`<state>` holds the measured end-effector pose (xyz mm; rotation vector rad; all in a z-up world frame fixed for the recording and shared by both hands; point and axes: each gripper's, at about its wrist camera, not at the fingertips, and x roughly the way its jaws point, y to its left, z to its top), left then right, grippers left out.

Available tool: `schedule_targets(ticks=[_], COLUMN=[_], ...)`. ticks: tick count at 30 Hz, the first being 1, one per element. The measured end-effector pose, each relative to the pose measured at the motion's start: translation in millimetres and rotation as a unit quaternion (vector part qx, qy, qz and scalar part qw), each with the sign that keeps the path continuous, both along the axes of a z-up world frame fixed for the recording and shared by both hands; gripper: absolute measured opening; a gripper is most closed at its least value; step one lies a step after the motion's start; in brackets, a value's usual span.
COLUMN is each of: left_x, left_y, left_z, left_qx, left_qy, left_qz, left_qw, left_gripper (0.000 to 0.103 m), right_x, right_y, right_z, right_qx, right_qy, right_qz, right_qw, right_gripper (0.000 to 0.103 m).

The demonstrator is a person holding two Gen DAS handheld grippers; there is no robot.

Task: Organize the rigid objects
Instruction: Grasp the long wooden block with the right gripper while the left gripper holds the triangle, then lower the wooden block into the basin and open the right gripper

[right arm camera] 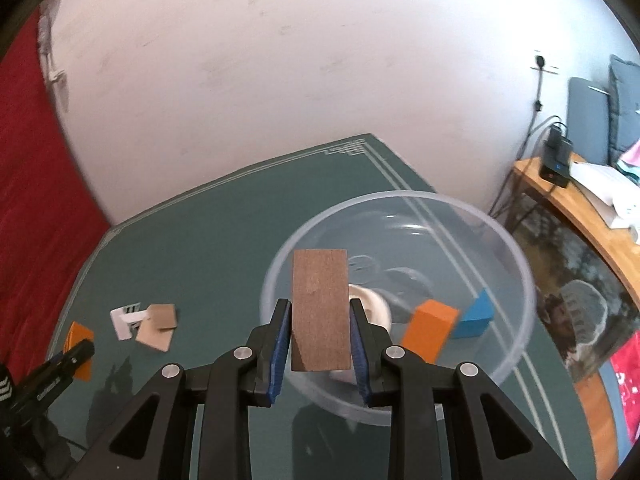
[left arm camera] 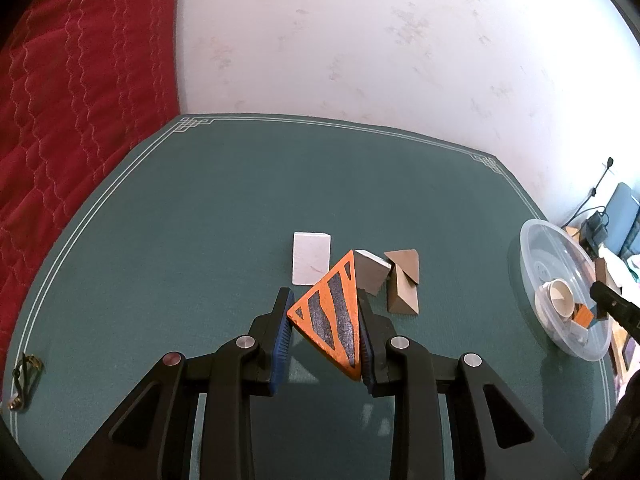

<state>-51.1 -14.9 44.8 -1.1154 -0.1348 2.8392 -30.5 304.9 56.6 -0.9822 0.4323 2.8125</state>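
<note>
In the left wrist view my left gripper (left arm camera: 324, 294) is shut on an orange triangular block with black stripes (left arm camera: 330, 314), just above the green table. Beyond it lie a white flat block (left arm camera: 312, 258), a grey block (left arm camera: 370, 274) and brown wedges (left arm camera: 404, 286). In the right wrist view my right gripper (right arm camera: 320, 304) is shut on a brown rectangular block (right arm camera: 320, 312), held over the near side of a clear plastic bowl (right arm camera: 404, 196). The bowl holds an orange block (right arm camera: 430, 330), a blue wedge (right arm camera: 476, 316) and a white cup (right arm camera: 374, 304).
A green table mat (left arm camera: 180, 220) with white border lines meets a pale wall. A red quilt (left arm camera: 60, 120) lies at the left. A metal clip (left arm camera: 22, 380) sits near the mat's left edge. A wooden side table (right arm camera: 580, 216) with a charger and papers stands to the right.
</note>
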Motion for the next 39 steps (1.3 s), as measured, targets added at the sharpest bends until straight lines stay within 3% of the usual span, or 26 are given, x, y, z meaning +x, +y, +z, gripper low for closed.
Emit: schedule_targets(ticks=[20,23,24,32,39], left_x=[1.7,2.1,2.1,4.4,6.7], left_y=[9.1,11.0,11.8,21.8,38.6], left_z=[0.6,0.5,0.4,1.6,5.6], left_qx=[-0.011,-0.014,-0.015,-0.033,-0.054], left_qy=[0.002,0.002,0.002,0.004,0.009], left_qz=[-0.002,-0.002,-0.003,-0.009,-0.02], left_qw=[0.9999,0.9999,0.9999,0.9994,0.9983], left_gripper=[0.03,0.03,0.03,0.03,0.03], right_x=[13.9,18.4,20.9,30.2,37.7], right_y=[34.6,40.9,42.5,44.9,51.9], right_z=[-9.9,-11.0,-11.1,-12.6,-12.5], right_qx=[-0.001,-0.001,-0.001,0.023,0.029], right_qy=[0.0,0.006,0.011,0.02,0.035], right_qz=[-0.06,-0.076,-0.082,-0.102,-0.126], right_qw=[0.998,0.997,0.997,0.994,0.991], right_gripper=[0.03,0.058,0.061,0.062,0.076])
